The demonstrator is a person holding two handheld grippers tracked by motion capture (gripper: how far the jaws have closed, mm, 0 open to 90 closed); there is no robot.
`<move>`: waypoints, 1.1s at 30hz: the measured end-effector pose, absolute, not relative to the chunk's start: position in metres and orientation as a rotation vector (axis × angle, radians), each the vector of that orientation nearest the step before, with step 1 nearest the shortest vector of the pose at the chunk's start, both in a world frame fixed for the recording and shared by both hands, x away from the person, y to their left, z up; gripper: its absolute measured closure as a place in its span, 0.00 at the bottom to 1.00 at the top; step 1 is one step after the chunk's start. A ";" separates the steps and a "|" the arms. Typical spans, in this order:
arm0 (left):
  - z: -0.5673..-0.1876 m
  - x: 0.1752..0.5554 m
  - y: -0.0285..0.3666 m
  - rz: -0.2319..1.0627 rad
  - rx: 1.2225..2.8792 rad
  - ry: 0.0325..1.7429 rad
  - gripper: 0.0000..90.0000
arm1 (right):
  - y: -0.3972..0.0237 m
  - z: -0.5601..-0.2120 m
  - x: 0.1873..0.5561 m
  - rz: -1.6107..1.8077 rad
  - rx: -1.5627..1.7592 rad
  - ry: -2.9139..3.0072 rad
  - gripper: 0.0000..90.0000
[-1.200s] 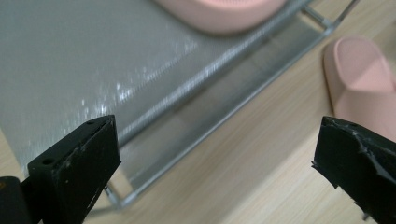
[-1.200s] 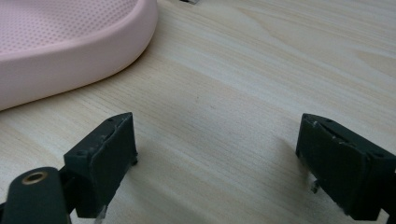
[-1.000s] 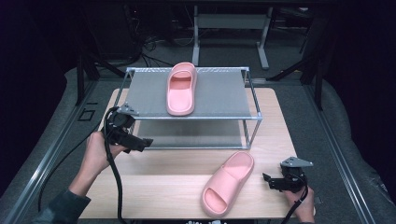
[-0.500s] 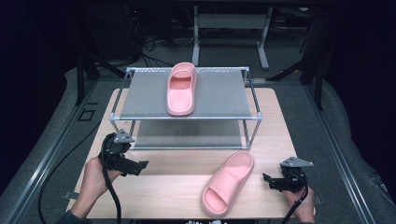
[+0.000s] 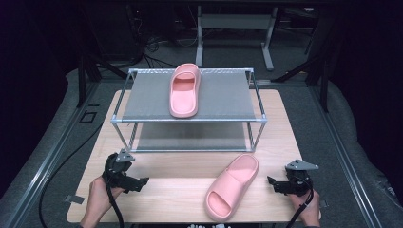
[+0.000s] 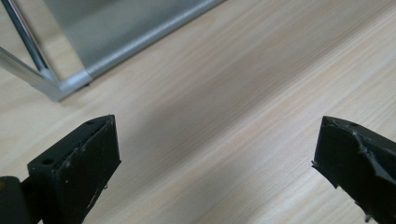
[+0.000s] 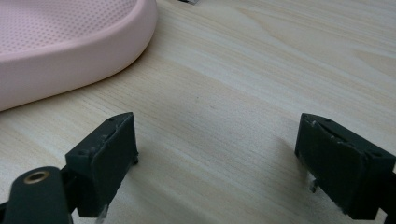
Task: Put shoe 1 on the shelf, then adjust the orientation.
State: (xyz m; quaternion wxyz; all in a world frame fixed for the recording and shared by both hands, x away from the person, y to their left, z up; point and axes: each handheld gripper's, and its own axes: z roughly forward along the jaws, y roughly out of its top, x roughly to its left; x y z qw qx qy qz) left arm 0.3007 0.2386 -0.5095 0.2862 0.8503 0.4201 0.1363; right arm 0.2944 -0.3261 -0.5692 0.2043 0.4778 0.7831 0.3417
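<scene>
Dark workspace around a light wooden tabletop (image 5: 190,187), grey floor mats on either side. Left hand-held gripper (image 5: 141,182) sits low at the near left of the tabletop, jaws spread wide with bare wood between them; in the left gripper view (image 6: 215,154) the near-left corner of the metal-framed two-tier rack with grey mesh shelves (image 6: 56,86) lies just ahead. Right hand-held gripper (image 5: 271,183) sits low at the near right, jaws likewise spread and holding nothing. In the right gripper view (image 7: 217,154) the rounded edge of the pink foam slide sandal on the tabletop (image 7: 60,42) shows ahead at upper left, near but apart from the jaws. From the high view this sandal (image 5: 233,187) lies flat and angled, in front of the rack (image 5: 190,118). A second pink slide sandal (image 5: 184,90) rests on the top shelf, lengthwise.
</scene>
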 end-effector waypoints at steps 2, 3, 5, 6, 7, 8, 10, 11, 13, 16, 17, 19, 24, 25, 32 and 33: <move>-0.520 0.300 0.239 0.355 2.270 1.126 0.00 | -0.326 -0.569 0.294 0.953 1.333 2.185 0.15; -0.525 0.300 0.239 0.349 2.263 1.125 0.00 | -0.326 -0.569 0.294 0.956 1.329 2.188 0.16; -0.533 0.299 0.238 0.339 2.263 1.105 0.00 | -0.327 -0.568 0.294 0.968 1.321 2.198 0.16; -0.536 0.299 0.238 0.347 2.267 1.102 0.00 | -0.328 -0.568 0.294 0.977 1.322 2.205 0.17; -0.540 0.299 0.237 0.355 2.263 1.099 0.00 | -0.328 -0.567 0.294 0.989 1.323 2.212 0.17; -0.542 0.298 0.237 0.353 2.259 1.101 0.00 | -0.330 -0.566 0.294 1.003 1.327 2.223 0.17; -0.551 0.298 0.235 0.349 2.262 1.109 0.00 | -0.331 -0.564 0.294 1.031 1.337 2.223 0.17; -0.556 0.299 0.235 0.354 2.272 1.110 0.00 | -0.331 -0.562 0.293 1.031 1.335 2.235 0.17; -0.561 0.299 0.235 0.354 2.266 1.118 0.00 | -0.329 -0.556 0.291 1.037 1.312 2.261 0.17; -0.563 0.299 0.234 0.383 2.261 1.114 0.00 | -0.320 -0.541 0.285 1.051 1.257 2.321 0.17; -0.564 0.299 0.234 0.386 2.260 1.116 0.00 | -0.317 -0.538 0.284 1.072 1.230 2.351 0.17; -0.564 0.300 0.234 0.391 2.256 1.108 0.00 | -0.305 -0.528 0.280 1.043 1.173 2.393 0.17; -0.566 0.298 0.235 0.404 2.234 1.094 0.00 | -0.269 -0.516 0.273 1.010 1.030 2.517 0.19; -0.567 0.297 0.236 0.406 2.224 1.089 0.00 | -0.265 -0.516 0.273 1.013 1.005 2.530 0.19; -0.573 0.293 0.243 0.438 2.162 1.043 0.00 | -0.232 -0.509 0.268 1.032 0.873 2.632 0.24; -0.573 0.293 0.243 0.438 2.163 1.042 0.00 | -0.230 -0.509 0.269 1.037 0.859 2.637 0.25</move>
